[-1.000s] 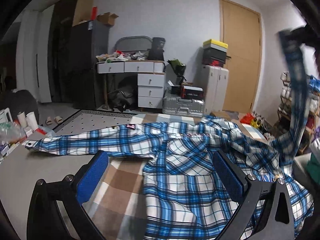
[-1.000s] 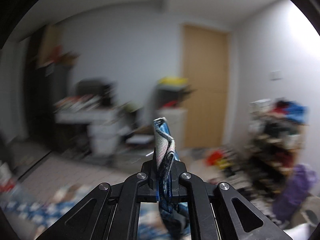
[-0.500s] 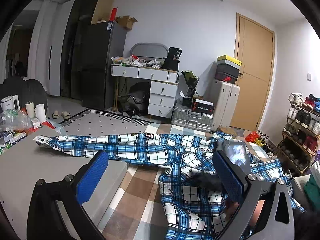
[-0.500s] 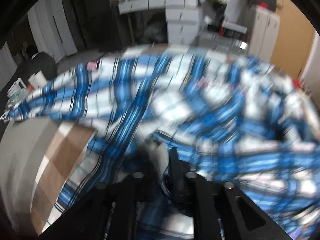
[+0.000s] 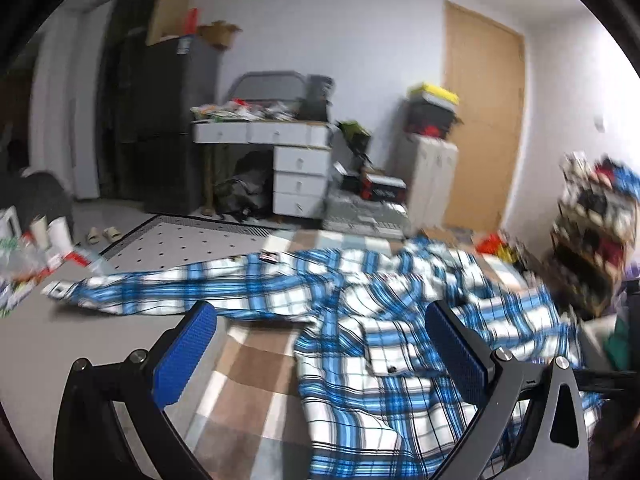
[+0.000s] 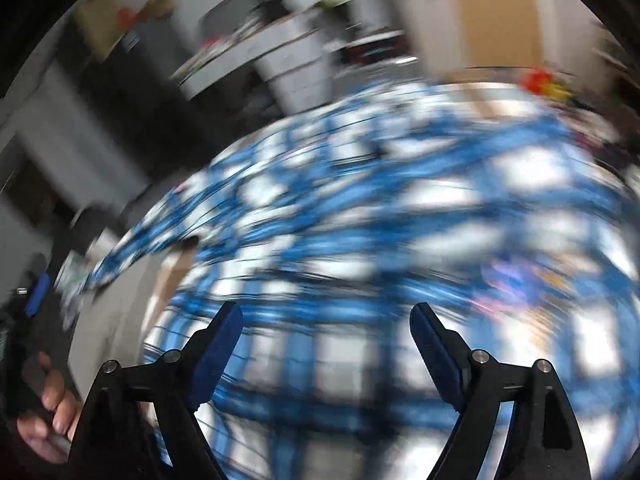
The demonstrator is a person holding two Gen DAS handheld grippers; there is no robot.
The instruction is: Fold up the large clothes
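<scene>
The plaid shirt [image 5: 360, 320] lies spread across the checked bed [image 5: 256, 364]. Left claw [image 5: 320, 344] hangs released above it; right claw [image 6: 326, 344] is opening, empty. The shirt's tag is unreadable.

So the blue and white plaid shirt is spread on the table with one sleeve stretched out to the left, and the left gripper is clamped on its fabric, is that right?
Not quite: the left gripper is open, its pads apart with nothing pinched, as the left wrist view shows. The plaid shirt does lie spread on the table, one sleeve stretched left.
</scene>
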